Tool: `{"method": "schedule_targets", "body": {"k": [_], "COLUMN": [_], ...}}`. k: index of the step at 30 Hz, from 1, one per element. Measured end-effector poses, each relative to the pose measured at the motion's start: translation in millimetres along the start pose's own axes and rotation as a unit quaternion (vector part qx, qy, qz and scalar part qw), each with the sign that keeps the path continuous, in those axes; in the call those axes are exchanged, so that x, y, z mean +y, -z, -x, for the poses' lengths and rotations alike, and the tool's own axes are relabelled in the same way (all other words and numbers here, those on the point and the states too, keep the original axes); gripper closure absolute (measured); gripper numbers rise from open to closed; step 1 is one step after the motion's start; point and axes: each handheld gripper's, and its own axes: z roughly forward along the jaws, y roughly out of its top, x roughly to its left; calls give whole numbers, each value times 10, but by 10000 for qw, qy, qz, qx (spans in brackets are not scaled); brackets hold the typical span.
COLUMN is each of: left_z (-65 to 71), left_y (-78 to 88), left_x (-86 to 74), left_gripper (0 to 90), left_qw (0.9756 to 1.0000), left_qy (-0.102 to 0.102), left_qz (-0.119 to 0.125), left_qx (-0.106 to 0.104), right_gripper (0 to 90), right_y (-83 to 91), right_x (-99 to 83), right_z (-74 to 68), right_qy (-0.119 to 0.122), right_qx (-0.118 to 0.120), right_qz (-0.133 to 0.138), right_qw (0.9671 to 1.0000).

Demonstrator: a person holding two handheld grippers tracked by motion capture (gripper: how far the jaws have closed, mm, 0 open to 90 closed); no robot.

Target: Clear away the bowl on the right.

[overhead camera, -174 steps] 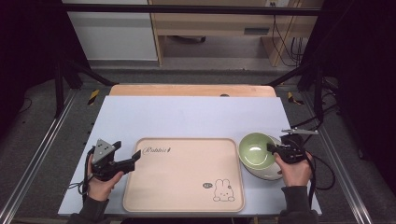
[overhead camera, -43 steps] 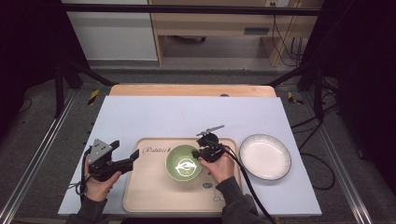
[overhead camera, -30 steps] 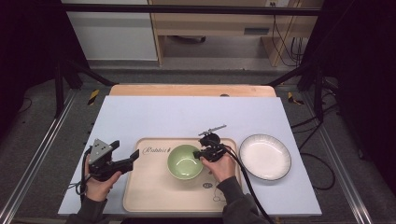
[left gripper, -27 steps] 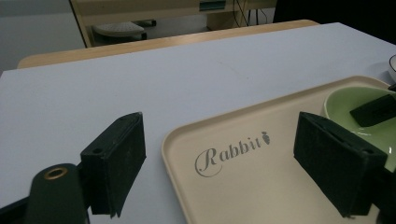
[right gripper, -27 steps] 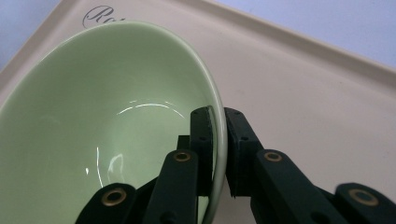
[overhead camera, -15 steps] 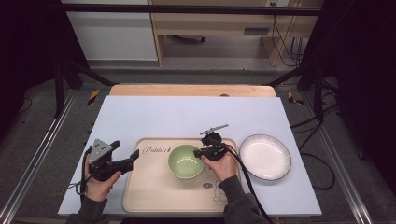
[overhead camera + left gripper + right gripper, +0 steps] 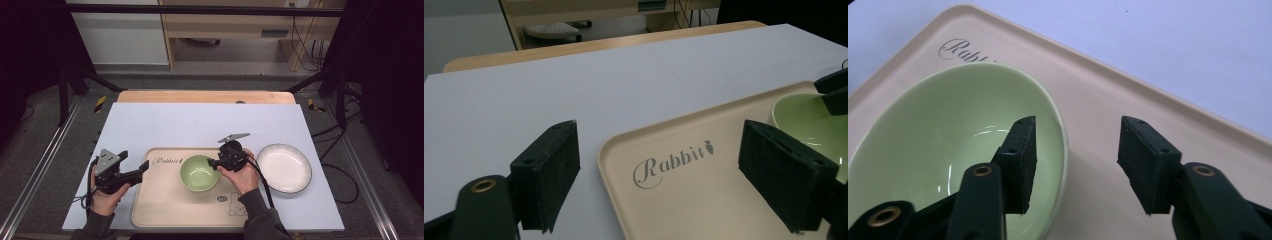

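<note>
A pale green bowl (image 7: pixel 199 172) stands in the middle of a beige tray (image 7: pixel 165 207) printed "Rabbit". My right gripper (image 7: pixel 218 163) is open at the bowl's right rim, one jaw over the bowl's inside and the other outside over the tray; the bowl (image 7: pixel 943 145) rests on the tray (image 7: pixel 1128 105) with the rim between the jaws of the gripper (image 7: pixel 1074 160), untouched by either pad. My left gripper (image 7: pixel 142 167) is open at the tray's left edge, its jaws astride the tray's corner (image 7: pixel 634 150), holding nothing. A white plate (image 7: pixel 284 167) lies right of the tray.
A light lavender mat (image 7: pixel 200 122) covers the table, with a wooden strip (image 7: pixel 205 96) along the far edge. Cables (image 7: pixel 260 175) trail from the right gripper across the tray toward the person. Dark frame posts stand at both sides.
The right gripper carried the green bowl off the white plate to the tray's middle and set it down. Its jaws have since spread apart from the rim. The left gripper stayed put.
</note>
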Motion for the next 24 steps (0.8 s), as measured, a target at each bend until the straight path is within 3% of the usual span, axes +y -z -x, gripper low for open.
{"method": "schedule_targets", "body": {"k": [8,12,18,24], "left_z": [4,2,0,-3], "left_y": [-5,-4,-5,-6], "left_x": [-3,-4,-4,-7], "left_gripper": [164,164,164,164], "left_qw": [10000,10000,10000,10000], "left_qy": [4,9,19,23], "left_qz": [-7,0,-2,-7], "left_qx": [4,4,1,6], "right_gripper": [445,422,384,338], "right_y": [170,269,449,643], "right_x": [10,9,-18,-93], "right_z": [12,16,71,160], "right_qy": [64,-21,31,-87], "right_qx": [-149,-174,-250,-322], "right_qz": [179,266,419,597], "right_qw": [9997,9995,9988,9977]}}
